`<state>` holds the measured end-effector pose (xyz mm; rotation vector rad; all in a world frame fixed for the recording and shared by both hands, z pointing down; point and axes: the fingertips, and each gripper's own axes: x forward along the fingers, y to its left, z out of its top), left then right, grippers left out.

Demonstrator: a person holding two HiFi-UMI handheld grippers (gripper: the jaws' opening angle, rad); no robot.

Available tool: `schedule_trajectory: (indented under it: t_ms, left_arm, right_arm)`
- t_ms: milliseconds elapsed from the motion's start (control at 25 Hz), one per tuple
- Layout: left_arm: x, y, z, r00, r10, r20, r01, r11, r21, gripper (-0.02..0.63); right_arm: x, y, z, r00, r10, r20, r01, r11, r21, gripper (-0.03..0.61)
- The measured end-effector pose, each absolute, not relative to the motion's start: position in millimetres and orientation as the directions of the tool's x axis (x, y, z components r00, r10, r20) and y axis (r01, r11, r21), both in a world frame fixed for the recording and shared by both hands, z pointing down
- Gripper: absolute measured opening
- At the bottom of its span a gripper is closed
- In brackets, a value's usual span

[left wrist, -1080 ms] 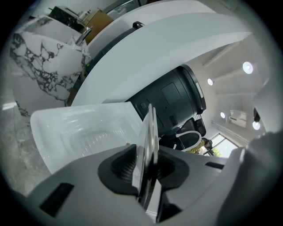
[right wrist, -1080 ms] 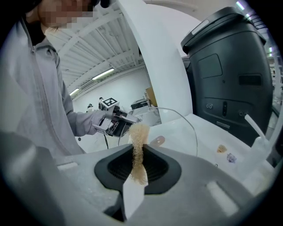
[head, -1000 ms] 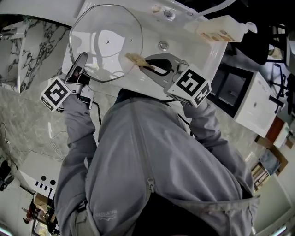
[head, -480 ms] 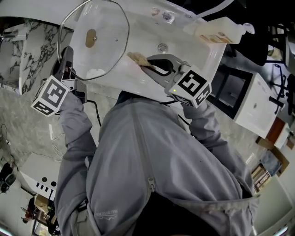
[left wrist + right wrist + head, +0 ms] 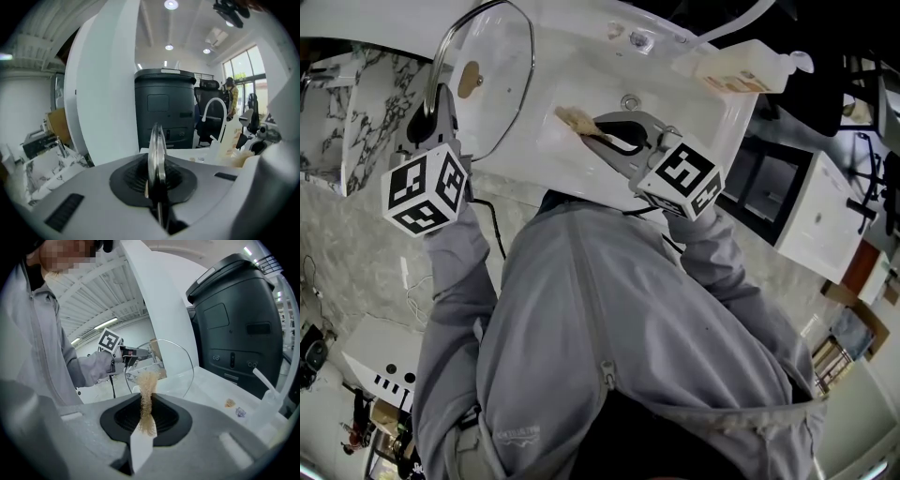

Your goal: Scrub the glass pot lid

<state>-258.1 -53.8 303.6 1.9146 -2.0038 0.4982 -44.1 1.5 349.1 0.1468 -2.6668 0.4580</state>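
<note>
At the white worktop's left edge the left gripper, jaws just closing, clamps the upright glass lid; the right gripper pinches a scrubber.

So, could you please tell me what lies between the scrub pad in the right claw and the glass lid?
Nothing: only a bare stretch of the white surface separates the scrub pad from the glass lid, clearest in the head view.

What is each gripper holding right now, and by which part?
The left gripper clamps the glass lid by its rim, edge-on between the jaws. The right gripper pinches the tan scrub pad by one end.
</note>
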Motion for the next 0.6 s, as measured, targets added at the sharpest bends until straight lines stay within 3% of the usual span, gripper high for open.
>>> schedule_trajectory:
  t_ms: [320,600]
  left_arm:
    - [-255.7,-63.2,296.3,-0.125,-0.892,0.434,-0.963,0.003,-0.270,0.015]
    - [-229.9,-68.9,301.7,-0.147,-0.901,0.407,-0.825,-0.115,-0.553,0.017]
  right_arm:
    - [-45.9,-0.7,348.1,-0.902,-0.043,0.429,-0.183,0.939,-0.291,0.046]
    - [-41.7,-4.1,349.4,-0.900,-0.070,0.431,-0.212,0.933,-0.290,0.046]
